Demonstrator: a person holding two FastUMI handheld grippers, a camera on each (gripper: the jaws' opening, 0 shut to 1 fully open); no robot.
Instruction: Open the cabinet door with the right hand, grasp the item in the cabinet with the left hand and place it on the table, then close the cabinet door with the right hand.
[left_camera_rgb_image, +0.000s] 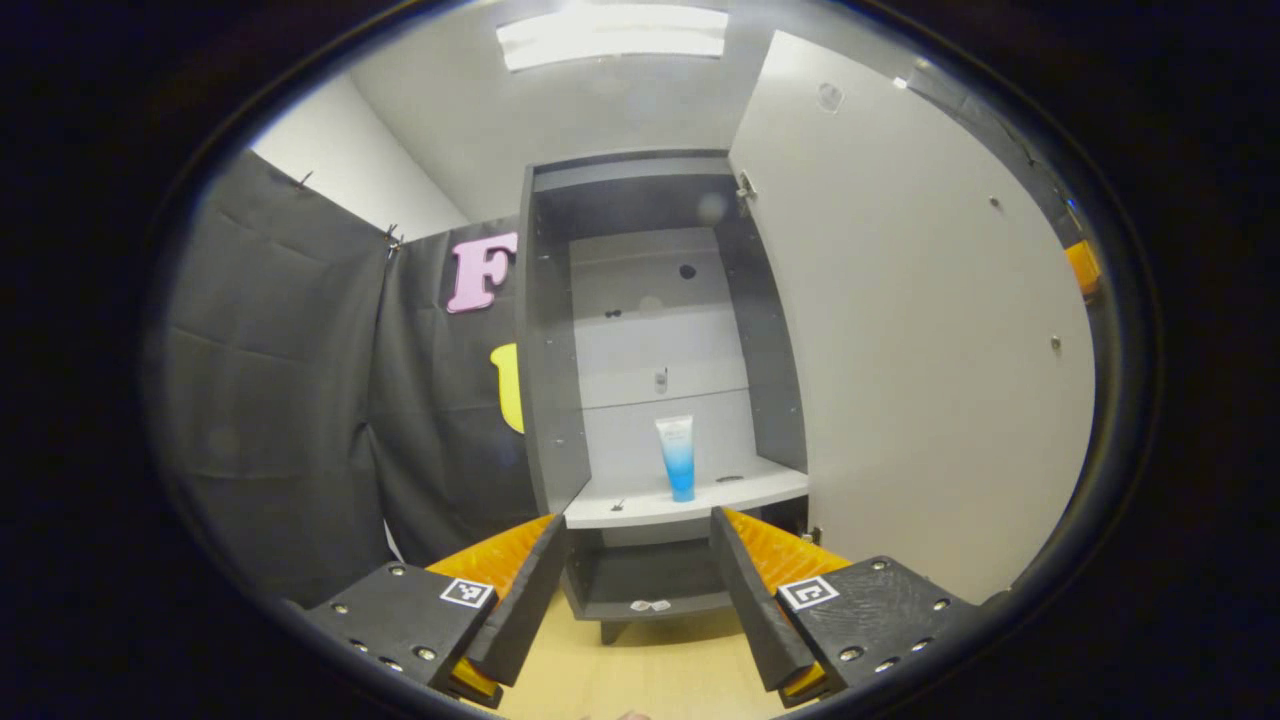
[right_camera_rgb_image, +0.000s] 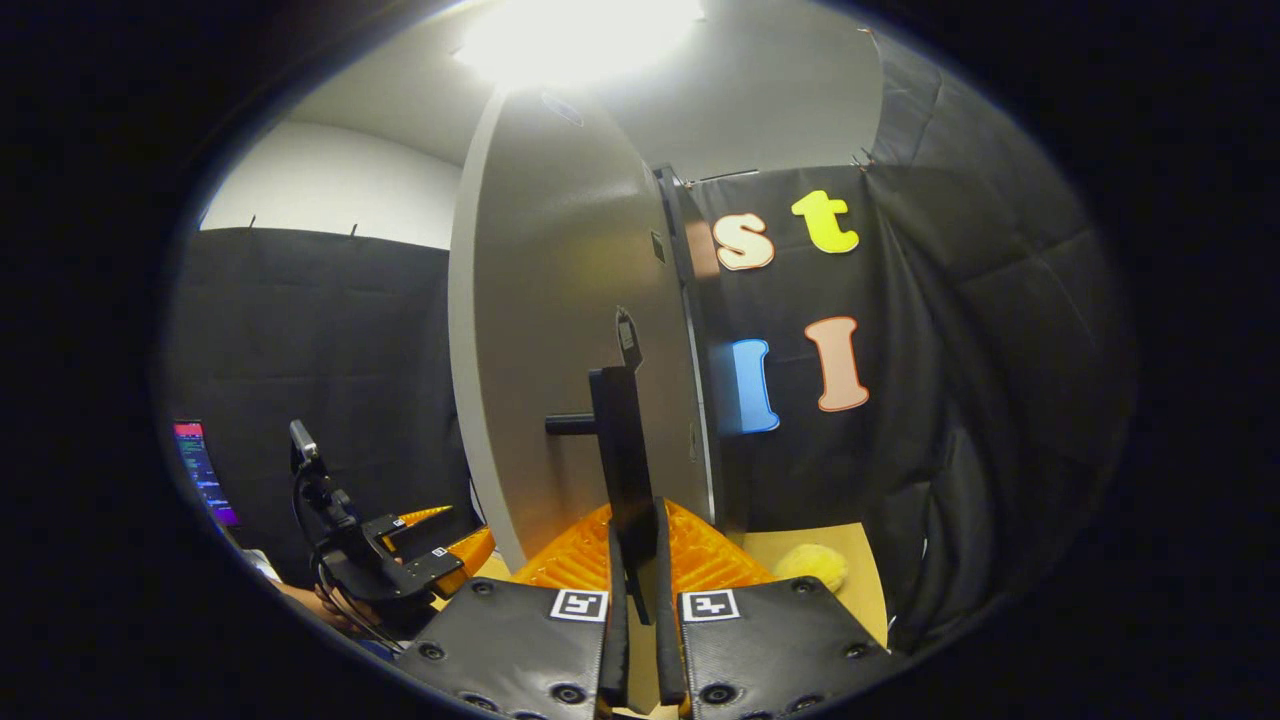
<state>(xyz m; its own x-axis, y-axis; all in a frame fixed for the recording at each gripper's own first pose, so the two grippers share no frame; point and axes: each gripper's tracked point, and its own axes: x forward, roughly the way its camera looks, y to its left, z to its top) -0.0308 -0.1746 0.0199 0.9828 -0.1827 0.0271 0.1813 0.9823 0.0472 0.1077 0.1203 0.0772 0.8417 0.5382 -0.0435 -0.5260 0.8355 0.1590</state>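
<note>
Right claw (right_camera_rgb_image: 637, 600) around door handle (right_camera_rgb_image: 622, 450)

I count one cabinet (left_camera_rgb_image: 640, 380) before me, with one door (left_camera_rgb_image: 920, 330) swung open and one handle (right_camera_rgb_image: 620, 440) on that door. One tube (left_camera_rgb_image: 677, 456) stands on one white shelf (left_camera_rgb_image: 690, 497). I carry two grippers: my left gripper (left_camera_rgb_image: 638, 580) and my right gripper (right_camera_rgb_image: 637, 600), two fingers on each. One yellow fuzzy object (right_camera_rgb_image: 812, 565) lies on one wooden table (left_camera_rgb_image: 640, 670). One ceiling light (left_camera_rgb_image: 612, 35) glows overhead, and one screen (right_camera_rgb_image: 203, 470) is lit.
</note>
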